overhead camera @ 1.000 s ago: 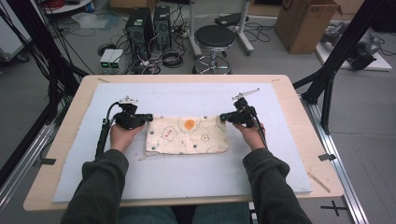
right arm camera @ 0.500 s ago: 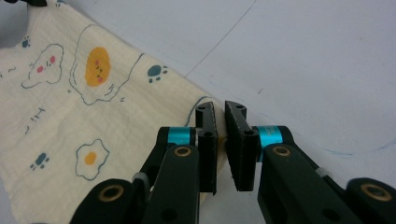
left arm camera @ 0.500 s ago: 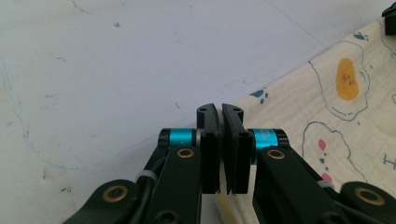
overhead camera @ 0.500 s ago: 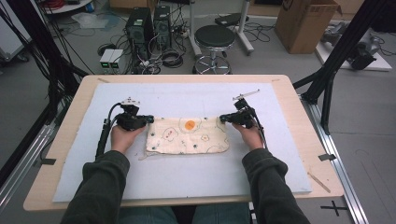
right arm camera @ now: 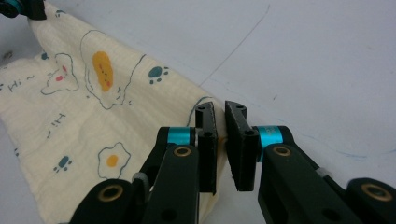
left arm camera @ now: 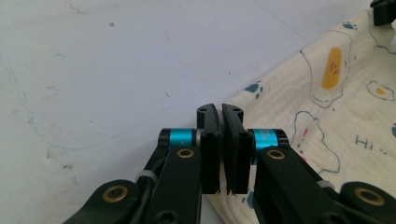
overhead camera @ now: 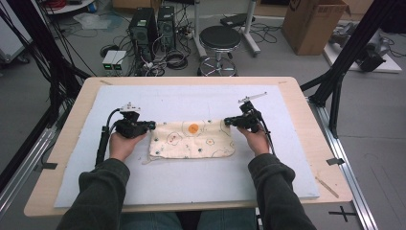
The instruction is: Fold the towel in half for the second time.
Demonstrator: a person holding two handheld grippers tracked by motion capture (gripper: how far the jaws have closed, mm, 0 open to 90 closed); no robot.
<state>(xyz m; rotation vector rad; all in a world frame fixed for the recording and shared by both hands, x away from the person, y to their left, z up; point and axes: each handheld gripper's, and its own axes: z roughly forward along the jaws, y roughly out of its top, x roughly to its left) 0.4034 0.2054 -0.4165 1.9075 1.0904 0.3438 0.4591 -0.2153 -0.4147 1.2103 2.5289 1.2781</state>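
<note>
Your cloth (overhead camera: 194, 139) lies flat in the middle of the white mat (overhead camera: 191, 103), on the wooden table (overhead camera: 306, 96). It is soft, thin and light, so it will flop and wrinkle when you lift it. It won't break. Hold it by the corners. Your left gripper (overhead camera: 152, 125) is pinched tight on the far left corner, and your right gripper (overhead camera: 227, 121) is pinched on the far right corner. Lift both together, or it may sag or slip. Nothing else sits on the mat. The stool (overhead camera: 219, 37), the box (overhead camera: 313, 21) and the computers (overhead camera: 153, 24) are far off on the floor
</note>
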